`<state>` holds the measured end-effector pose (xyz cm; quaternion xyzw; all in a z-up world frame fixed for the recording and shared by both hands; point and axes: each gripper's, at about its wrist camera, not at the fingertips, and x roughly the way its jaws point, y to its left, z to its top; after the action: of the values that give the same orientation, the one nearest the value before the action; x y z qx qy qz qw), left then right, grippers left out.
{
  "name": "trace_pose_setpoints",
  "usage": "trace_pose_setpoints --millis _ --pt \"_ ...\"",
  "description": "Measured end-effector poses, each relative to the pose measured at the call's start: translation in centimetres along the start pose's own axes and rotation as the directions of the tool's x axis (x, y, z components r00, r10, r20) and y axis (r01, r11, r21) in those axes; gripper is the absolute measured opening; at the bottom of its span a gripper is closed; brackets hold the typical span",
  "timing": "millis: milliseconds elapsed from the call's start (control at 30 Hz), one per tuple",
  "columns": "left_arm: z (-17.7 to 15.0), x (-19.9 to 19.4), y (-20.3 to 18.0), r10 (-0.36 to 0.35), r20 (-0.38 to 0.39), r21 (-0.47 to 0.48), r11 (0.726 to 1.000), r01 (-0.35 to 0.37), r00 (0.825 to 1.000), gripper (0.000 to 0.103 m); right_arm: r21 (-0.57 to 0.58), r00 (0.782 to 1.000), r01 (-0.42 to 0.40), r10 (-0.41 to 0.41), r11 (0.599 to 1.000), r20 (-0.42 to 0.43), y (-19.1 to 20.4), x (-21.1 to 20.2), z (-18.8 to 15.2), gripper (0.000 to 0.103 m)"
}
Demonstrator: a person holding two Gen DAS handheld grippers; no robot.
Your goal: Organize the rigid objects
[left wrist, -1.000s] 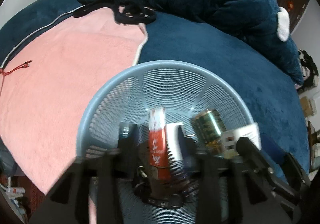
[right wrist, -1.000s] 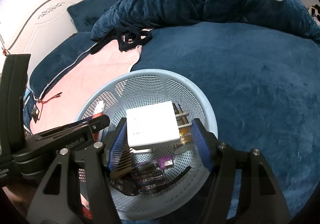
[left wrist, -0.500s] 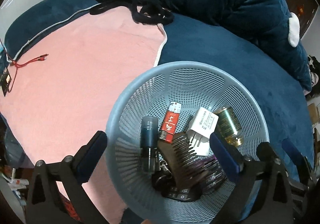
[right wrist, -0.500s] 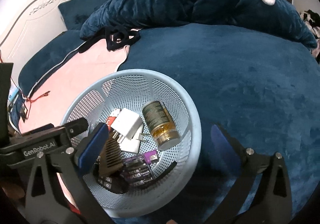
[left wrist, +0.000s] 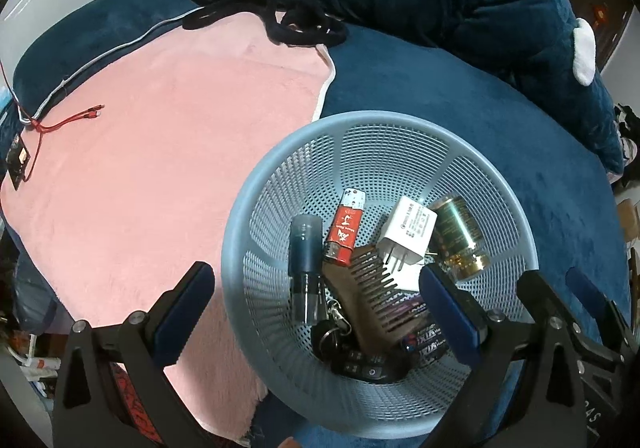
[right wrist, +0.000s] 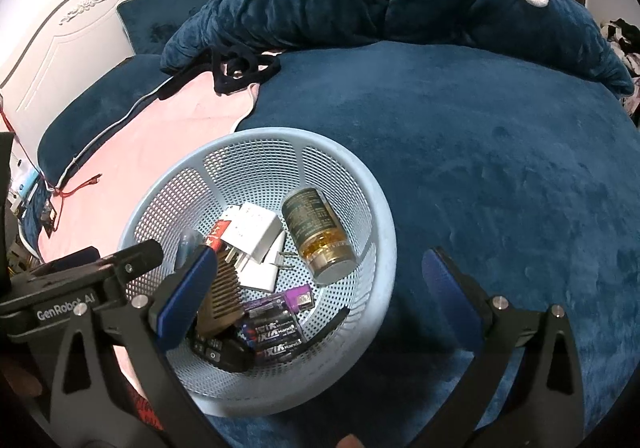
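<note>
1. Looking down through both wrist cameras, I see the basket (left wrist: 256, 216) (right wrist: 376, 208) on the bed, straddling the pink blanket (left wrist: 160, 152) and the blue cover (right wrist: 500, 168).
2. My left gripper (left wrist: 316, 308) has its fingers spread wide and empty; one pad sits over the blanket, the other over the basket's inside.
3. My right gripper (right wrist: 320, 288) is likewise spread wide, holding nothing, one pad over the basket and one over the cover.
4. Inside the basket lie a white charger (left wrist: 406, 232) (right wrist: 252, 236), a bottle (left wrist: 456, 238) (right wrist: 316, 236), a red stick (left wrist: 344, 232), a dark tube (left wrist: 305, 264), a comb (left wrist: 372, 300) (right wrist: 222, 300), batteries (right wrist: 272, 324) and a remote (left wrist: 368, 366).
5. The left pad hides part of the batteries in the left view; the right camera's near pad covers the tube and most of the red stick.
6. A second white piece under the charger is half hidden; I cannot tell what it is.
7. The keyring (left wrist: 332, 328) by the tube is too dark to make out well.
8. A red cable (left wrist: 68, 120) lies on the blanket, its far end cut off at the frame edge.
</note>
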<state>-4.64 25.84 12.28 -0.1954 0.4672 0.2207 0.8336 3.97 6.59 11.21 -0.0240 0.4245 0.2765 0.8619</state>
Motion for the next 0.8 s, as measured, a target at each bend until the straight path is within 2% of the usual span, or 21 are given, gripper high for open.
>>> trace_pose_setpoints --millis 400,800 --pt "-0.6 -0.4 -0.1 -0.006 -0.007 -0.002 1.000 0.006 1.000 0.102 0.005 0.999 -0.032 0.032 0.999 -0.006 -0.2 -0.6 -0.3 0.103" --pt "-1.5 -1.0 -0.2 0.002 0.003 0.000 1.000 -0.002 1.000 0.102 0.017 1.000 -0.030 0.030 0.999 -0.006 -0.4 -1.1 -0.8 0.103"
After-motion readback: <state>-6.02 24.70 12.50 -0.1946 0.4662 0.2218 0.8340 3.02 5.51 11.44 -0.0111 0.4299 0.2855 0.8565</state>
